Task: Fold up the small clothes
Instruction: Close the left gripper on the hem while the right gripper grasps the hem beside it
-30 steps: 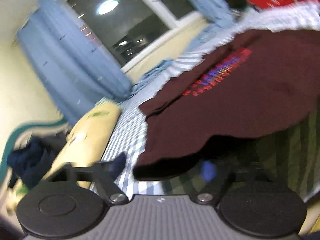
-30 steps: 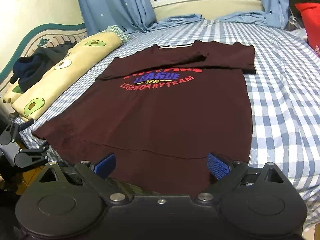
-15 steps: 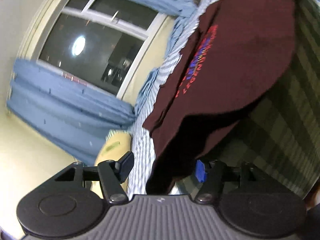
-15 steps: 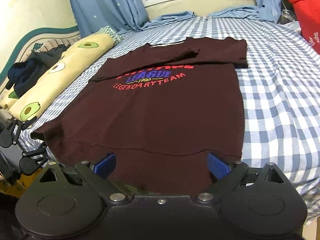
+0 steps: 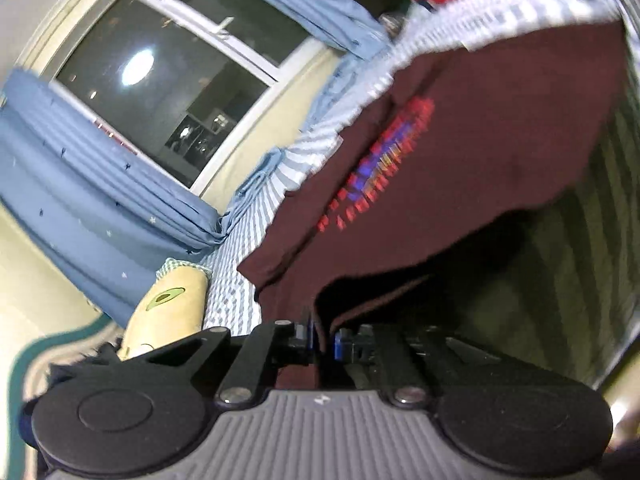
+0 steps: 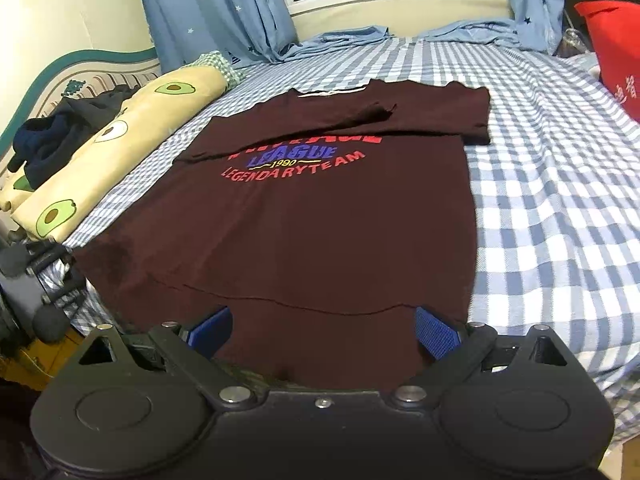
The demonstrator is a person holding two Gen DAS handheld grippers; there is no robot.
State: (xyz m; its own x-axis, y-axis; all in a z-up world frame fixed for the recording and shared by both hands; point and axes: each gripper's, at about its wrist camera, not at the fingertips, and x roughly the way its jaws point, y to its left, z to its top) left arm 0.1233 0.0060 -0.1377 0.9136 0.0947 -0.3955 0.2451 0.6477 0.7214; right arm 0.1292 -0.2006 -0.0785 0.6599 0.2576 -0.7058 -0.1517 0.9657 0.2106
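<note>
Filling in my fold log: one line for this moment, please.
left gripper: shut on shirt hem | right gripper: open over hem | shirt: flat on bed

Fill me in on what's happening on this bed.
A person with a gripper in each hand is folding a maroon T-shirt spread on the checked bedsheet, both sleeves already folded in. The left gripper has just closed on the shirt's hem corner. The right gripper is open, with the hem edge between its blue pads but not yet pinched.

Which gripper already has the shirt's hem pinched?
The left gripper, shut on the maroon T-shirt; the right gripper stands open.
</note>
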